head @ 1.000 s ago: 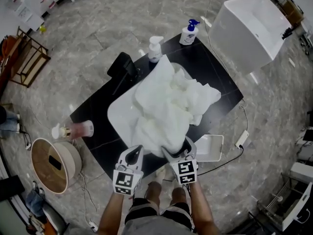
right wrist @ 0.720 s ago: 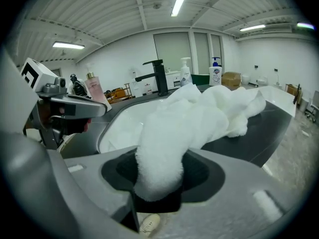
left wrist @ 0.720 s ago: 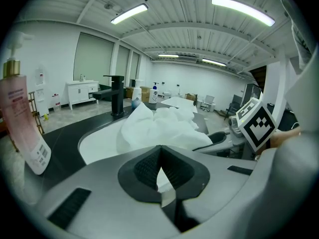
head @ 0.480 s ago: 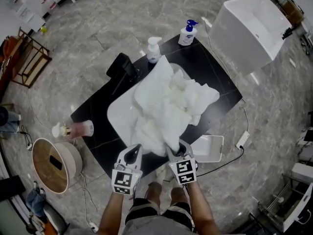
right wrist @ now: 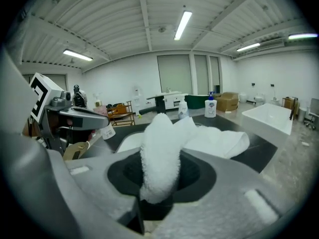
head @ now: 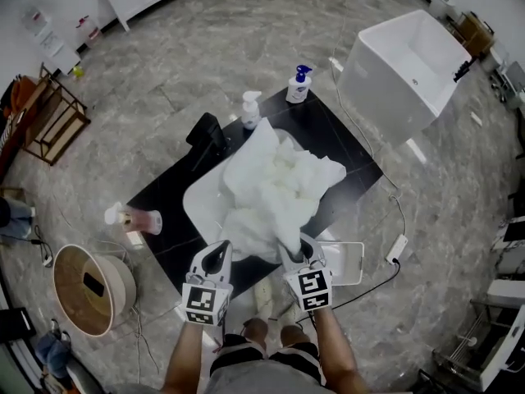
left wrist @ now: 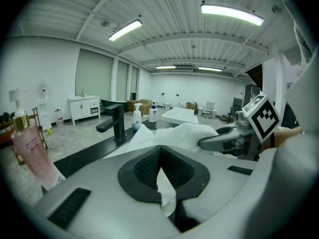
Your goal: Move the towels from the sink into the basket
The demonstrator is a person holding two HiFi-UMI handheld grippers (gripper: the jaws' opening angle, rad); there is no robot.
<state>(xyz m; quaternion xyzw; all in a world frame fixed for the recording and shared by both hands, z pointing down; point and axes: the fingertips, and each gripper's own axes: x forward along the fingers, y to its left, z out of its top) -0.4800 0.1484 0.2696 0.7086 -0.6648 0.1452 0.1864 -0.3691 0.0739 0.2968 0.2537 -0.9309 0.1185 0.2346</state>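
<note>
A heap of white towels (head: 279, 183) fills the white sink (head: 197, 203) set in a black counter. My right gripper (head: 295, 249) is at the heap's near edge. In the right gripper view a thick fold of towel (right wrist: 162, 143) stands between its jaws, which are closing and pressing on it (right wrist: 159, 178). My left gripper (head: 220, 249) is at the near left edge of the heap. Its jaws are nearly together with a thin strip of towel (left wrist: 164, 188) between the pads. A large white tub-shaped basket (head: 406, 64) stands on the floor at the far right.
A black faucet (head: 209, 130) and two pump bottles (head: 250, 109) (head: 299, 84) stand behind the sink. A pink bottle (head: 139, 218) lies at the counter's left end. A round wooden bin (head: 86, 284) is on the floor at the left, a white tray (head: 344, 261) and cable by the right.
The right gripper's jaws have closed onto the towel fold at the heap's near edge. The left gripper has stayed at the edge. The head view has shifted a little.
</note>
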